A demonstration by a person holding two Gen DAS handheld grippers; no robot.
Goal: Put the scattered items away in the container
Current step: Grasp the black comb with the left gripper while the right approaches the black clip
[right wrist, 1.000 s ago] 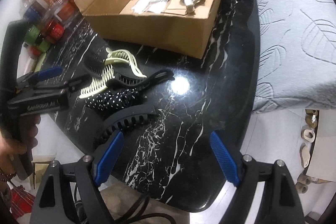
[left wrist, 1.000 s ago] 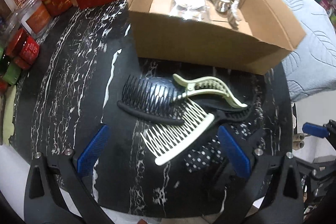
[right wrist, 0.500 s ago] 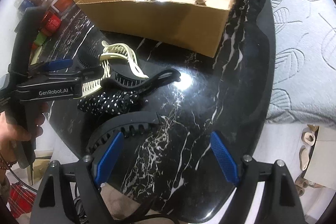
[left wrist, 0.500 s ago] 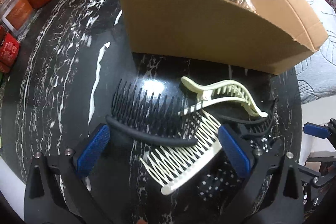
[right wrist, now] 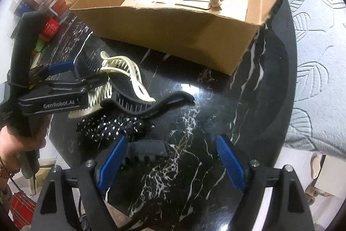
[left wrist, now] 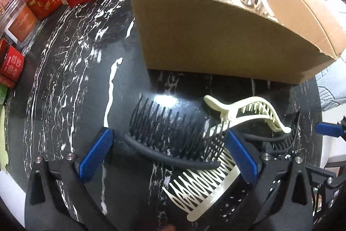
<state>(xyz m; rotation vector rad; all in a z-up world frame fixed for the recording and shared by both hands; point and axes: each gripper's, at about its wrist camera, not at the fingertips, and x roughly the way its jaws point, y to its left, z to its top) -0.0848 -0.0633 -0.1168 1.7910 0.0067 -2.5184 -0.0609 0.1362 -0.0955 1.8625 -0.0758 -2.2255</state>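
Black marble desk carries the box and loose hair pieces. Left fingers stand open astride the black comb; right fingers open, empty. Close squarely on the comb's spine, avoiding the cream comb beneath.

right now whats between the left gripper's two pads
The black comb lies between the open left gripper pads, untouched, its end overlapping the cream comb; the left wrist view shows this.
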